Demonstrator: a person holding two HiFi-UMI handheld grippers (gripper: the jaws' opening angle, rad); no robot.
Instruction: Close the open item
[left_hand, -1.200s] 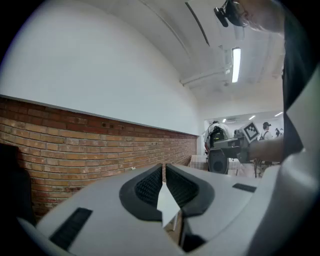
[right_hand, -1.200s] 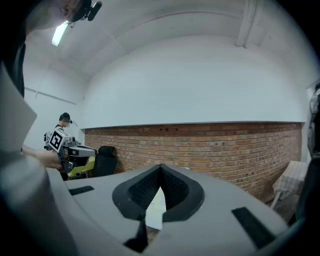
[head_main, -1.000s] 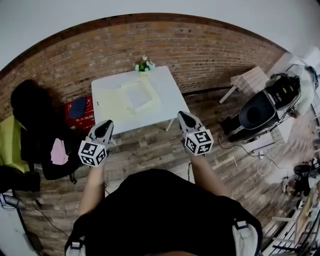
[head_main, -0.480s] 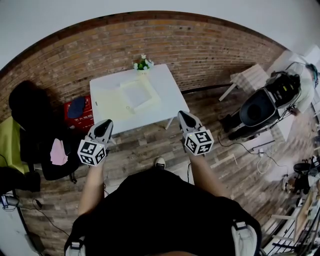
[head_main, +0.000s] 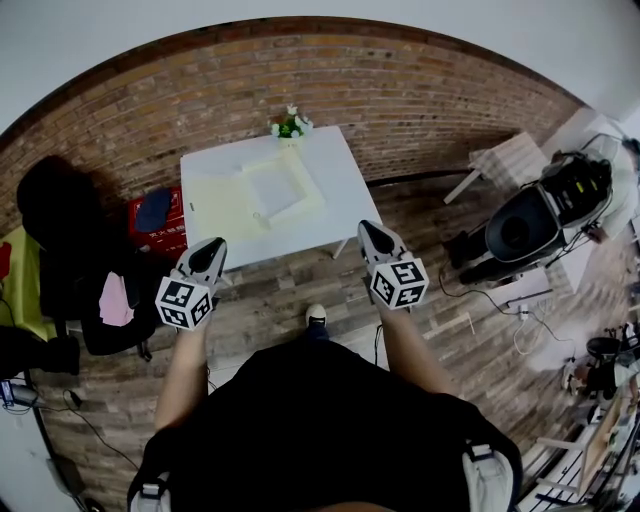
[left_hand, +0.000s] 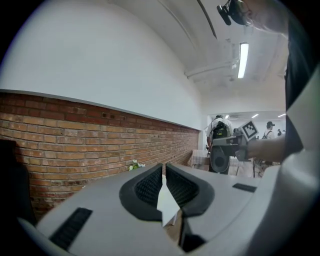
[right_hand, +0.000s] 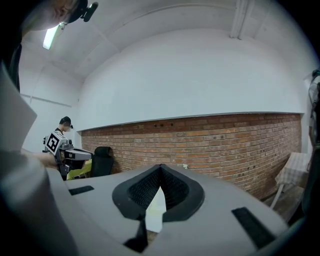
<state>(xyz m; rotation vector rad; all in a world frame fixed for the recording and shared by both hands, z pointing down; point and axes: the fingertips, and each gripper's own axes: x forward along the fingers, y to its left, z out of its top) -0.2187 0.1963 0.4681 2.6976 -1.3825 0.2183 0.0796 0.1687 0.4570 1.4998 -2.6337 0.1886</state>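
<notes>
A pale yellow folder-like item (head_main: 255, 195) lies spread open on the white table (head_main: 340, 190) ahead of me, near the brick wall. My left gripper (head_main: 210, 246) and right gripper (head_main: 366, 229) are held side by side in front of my body, short of the table's near edge, pointing toward it. In the left gripper view my left gripper (left_hand: 164, 165) has its jaws together with nothing between them. The right gripper (right_hand: 160, 167) looks the same in the right gripper view: jaws together and empty. The table shows only as a white sliver past the jaws.
A small potted flower (head_main: 290, 124) stands at the table's far edge. A red box (head_main: 155, 222) and a black chair (head_main: 60, 250) are left of the table. At the right stand a scooter (head_main: 530, 220) and a white folding chair (head_main: 505, 160), with cables on the wooden floor.
I have stepped a little toward the table, and a shoe has come into view below the grippers. Both grippers stay shut and side by side.
</notes>
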